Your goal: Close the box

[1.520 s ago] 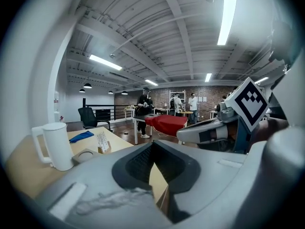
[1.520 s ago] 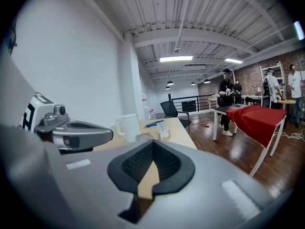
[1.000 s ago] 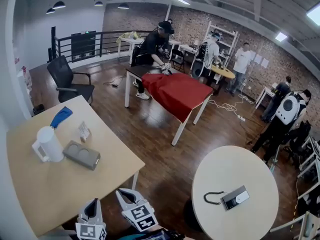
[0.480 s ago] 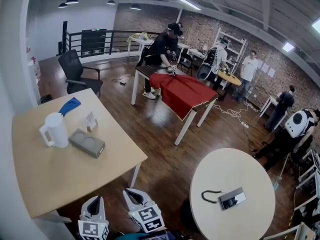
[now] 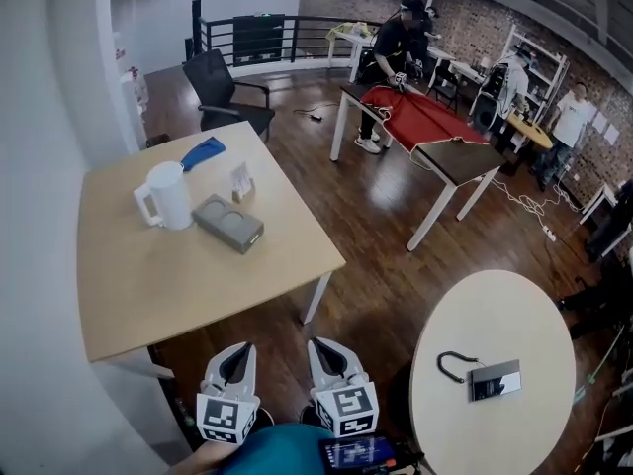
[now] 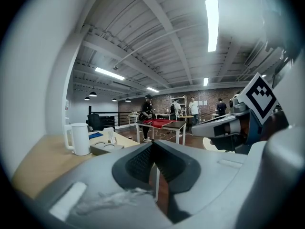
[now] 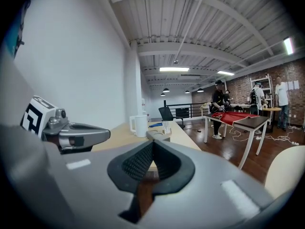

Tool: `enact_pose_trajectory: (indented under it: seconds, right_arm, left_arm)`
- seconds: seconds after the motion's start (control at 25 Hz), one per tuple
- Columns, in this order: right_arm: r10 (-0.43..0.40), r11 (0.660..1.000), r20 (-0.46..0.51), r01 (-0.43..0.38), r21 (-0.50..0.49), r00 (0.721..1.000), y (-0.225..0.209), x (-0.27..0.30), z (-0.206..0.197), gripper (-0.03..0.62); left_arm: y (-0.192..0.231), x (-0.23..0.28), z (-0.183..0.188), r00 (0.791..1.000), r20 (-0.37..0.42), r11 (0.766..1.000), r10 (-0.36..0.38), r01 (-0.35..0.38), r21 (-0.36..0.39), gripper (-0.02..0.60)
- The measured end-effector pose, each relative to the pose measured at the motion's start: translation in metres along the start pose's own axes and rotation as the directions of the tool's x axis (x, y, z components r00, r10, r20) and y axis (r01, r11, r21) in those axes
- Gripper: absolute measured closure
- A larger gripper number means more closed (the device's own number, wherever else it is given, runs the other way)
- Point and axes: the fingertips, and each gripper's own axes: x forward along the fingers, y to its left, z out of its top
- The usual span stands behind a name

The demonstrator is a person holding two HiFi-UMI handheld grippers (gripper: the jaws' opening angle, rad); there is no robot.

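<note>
Left gripper and right gripper both pressed together, empty, low off wooden table's near edge; bare top up to grey box just beside white jug

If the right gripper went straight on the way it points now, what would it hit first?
Most likely the wooden table at its near edge, with the gray box just beyond on that line, though depth is hard to judge. The right gripper is shut and empty.

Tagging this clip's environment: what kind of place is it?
Likely a loft workshop or lab, not a home: brick wall, a railing, and a table with a red cloth where a person works.
</note>
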Motion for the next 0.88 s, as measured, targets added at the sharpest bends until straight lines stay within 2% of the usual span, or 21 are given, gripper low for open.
enact_pose_trajectory:
  seconds: [0.36, 0.68, 0.88]
  right_arm:
    - [0.004, 1.000, 0.003, -0.004, -0.027, 1.000, 0.011, -0.012, -0.017, 0.603]
    - [-0.072, 0.997, 0.049, 0.073, -0.011, 0.996, -0.003, -0.018, -0.010, 0.603]
    - [-0.078, 0.997, 0.057, 0.080, -0.017, 0.995, -0.005, -0.020, -0.011, 0.605]
  left_arm:
    - [-0.019, -0.010, -0.001, 1.000, 0.002, 1.000, -0.011, 0.011, 0.016, 0.592]
    - [-0.021, -0.010, -0.005, 1.000, -0.014, 1.000, -0.020, 0.020, 0.006, 0.592]
    - [-0.023, -0.006, -0.008, 0.999, -0.024, 1.000, -0.026, 0.026, -0.003, 0.592]
